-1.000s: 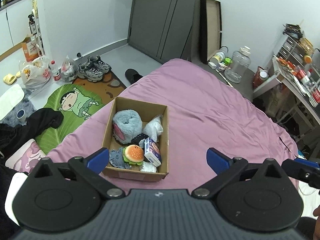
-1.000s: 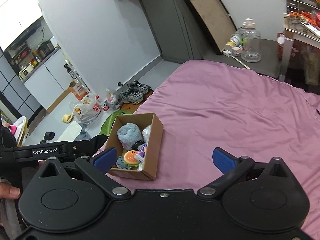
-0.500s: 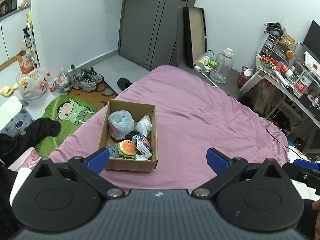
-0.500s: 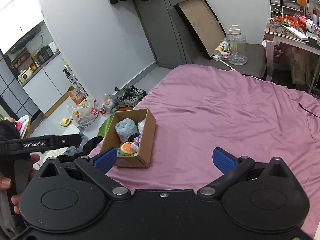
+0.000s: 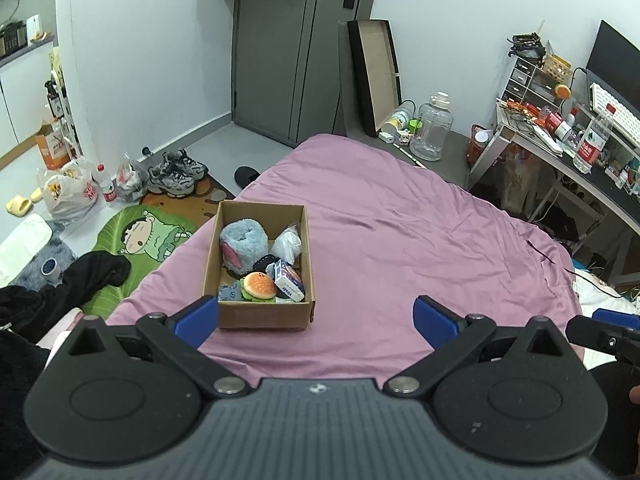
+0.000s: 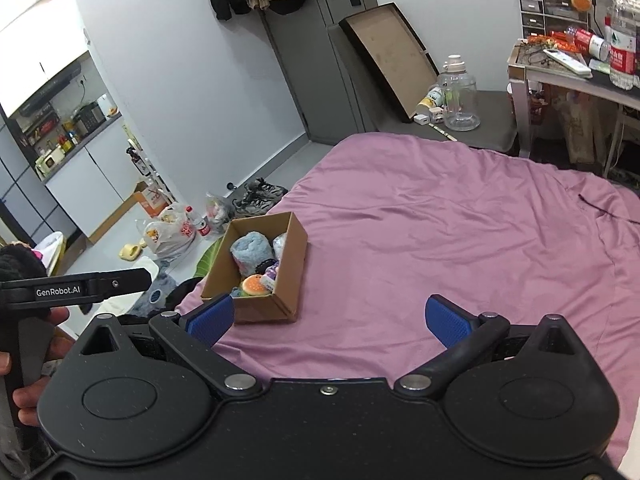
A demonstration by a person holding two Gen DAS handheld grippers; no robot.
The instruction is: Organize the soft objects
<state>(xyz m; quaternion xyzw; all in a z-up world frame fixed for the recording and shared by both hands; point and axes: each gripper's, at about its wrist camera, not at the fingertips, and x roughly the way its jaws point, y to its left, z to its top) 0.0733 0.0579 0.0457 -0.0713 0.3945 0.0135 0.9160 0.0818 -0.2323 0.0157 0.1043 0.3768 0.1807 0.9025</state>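
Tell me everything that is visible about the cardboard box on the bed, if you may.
The cardboard box is small, brown, open at the top and upright, with plain walls. It rests on the purple bedcover near the bed's edge by the floor. Inside lie a fluffy blue plush, a burger toy, a clear plastic bag, a small printed packet and some darker soft pieces. Neither gripper touches it; both are open and held back from it.

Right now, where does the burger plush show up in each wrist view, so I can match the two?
Left wrist: burger plush lies at the near end of the cardboard box, left of centre.
Right wrist: burger plush sits in the same near end, further left in frame.
Shared landmark: the clear water jug beyond the bed.
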